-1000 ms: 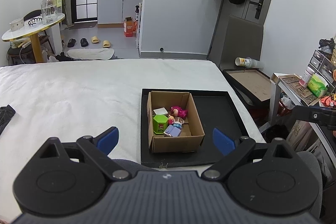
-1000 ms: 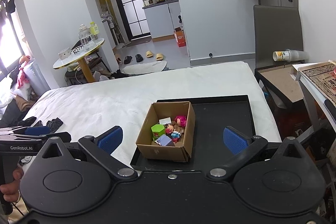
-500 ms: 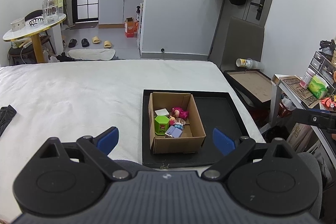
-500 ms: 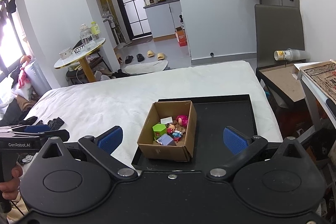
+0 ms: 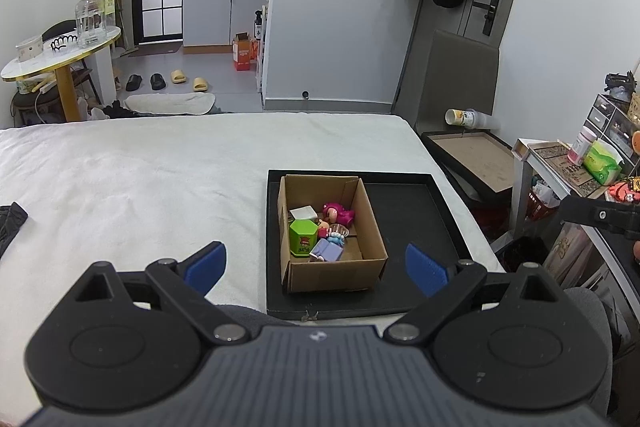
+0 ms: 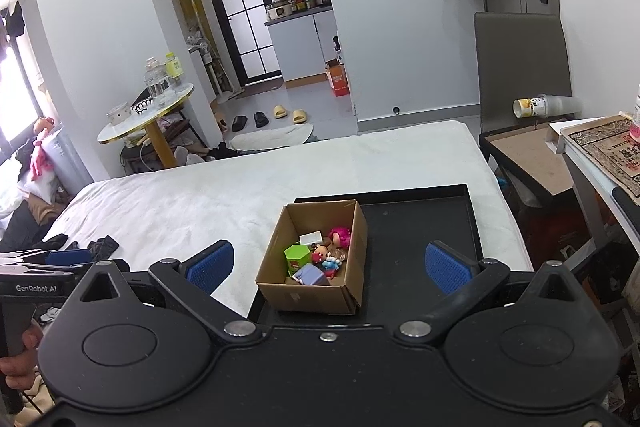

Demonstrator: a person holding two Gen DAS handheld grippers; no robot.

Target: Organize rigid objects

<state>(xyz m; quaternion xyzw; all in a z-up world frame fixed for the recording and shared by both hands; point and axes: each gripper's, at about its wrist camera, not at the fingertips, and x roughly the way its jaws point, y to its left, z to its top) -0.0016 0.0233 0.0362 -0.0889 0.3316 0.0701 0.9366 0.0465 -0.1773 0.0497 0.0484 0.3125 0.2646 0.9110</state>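
Observation:
A cardboard box (image 5: 374, 247) (image 6: 352, 291) stands on the left part of a black tray (image 5: 416, 211) (image 6: 424, 227) on the white bed. Inside lie a green hexagonal box (image 5: 303, 237) (image 6: 297, 258), a pink plush figure (image 5: 338, 213) (image 6: 341, 235), a purple block (image 5: 327, 250) (image 6: 310, 274), a white card (image 5: 303, 213) and small dolls. My left gripper (image 5: 316, 267) hangs open above the bed's near edge, short of the box. My right gripper (image 6: 327, 267) is open too, nothing between its blue pads (image 6: 442, 267).
The white bed (image 5: 160, 179) stretches left of the tray, with dark cloth (image 5: 10, 223) at its left edge. A brown-topped side table (image 5: 476, 155) and a cluttered shelf (image 5: 580, 167) stand to the right. A round table (image 5: 60, 47) with jars is far left.
Both views have shifted only slightly; the box sits a little lower and closer in each. Both grippers stay open.

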